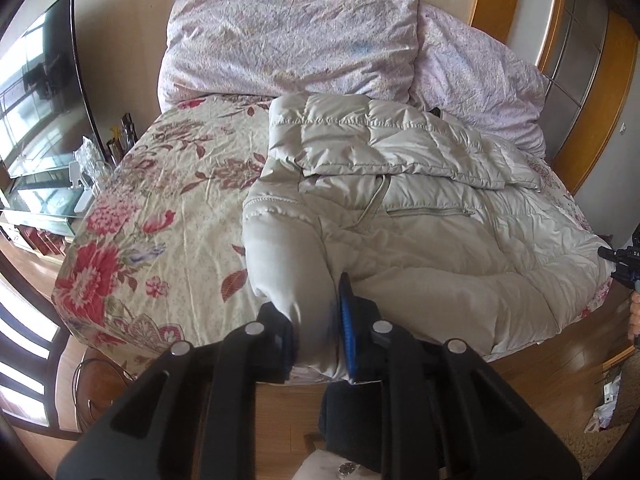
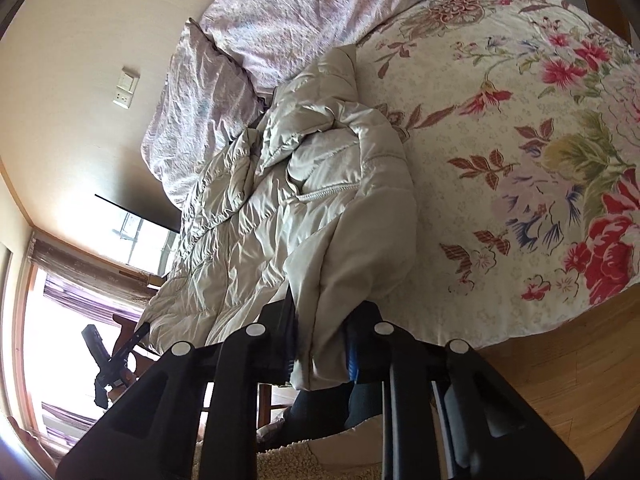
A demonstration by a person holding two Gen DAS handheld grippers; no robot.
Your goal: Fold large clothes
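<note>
The beige quilted puffer jacket [image 1: 400, 200] lies spread over the bed with the cream floral bedspread [image 1: 160, 184], covering the half toward the bed's near edge and reaching up to the pillows. The left hand-held gripper [image 1: 318, 332] is clamped on a smooth sleeve end of the jacket at the bed's near edge, the cloth bunched between its black finger and blue-padded finger. The right hand-held gripper [image 2: 320, 344] is likewise closed on a fold of the jacket's hem at the bed's edge, fabric hanging down between its fingers.

Two crumpled pale lilac pillows [image 1: 288, 40] lean against the wall at the head of the bed, the jacket's upper edge touching the front one. A dark flat television screen [image 1: 44, 88] stands on a low cabinet beside the bed's far side. The wooden floor [image 2: 560, 376] shows below the bed's edge.

The jacket is glossy, stitched in puffy channels, with a zipped pocket [image 1: 432, 212] on its front; one panel is folded back over the body. The bedspread is smooth, printed with red and pink flowers.
</note>
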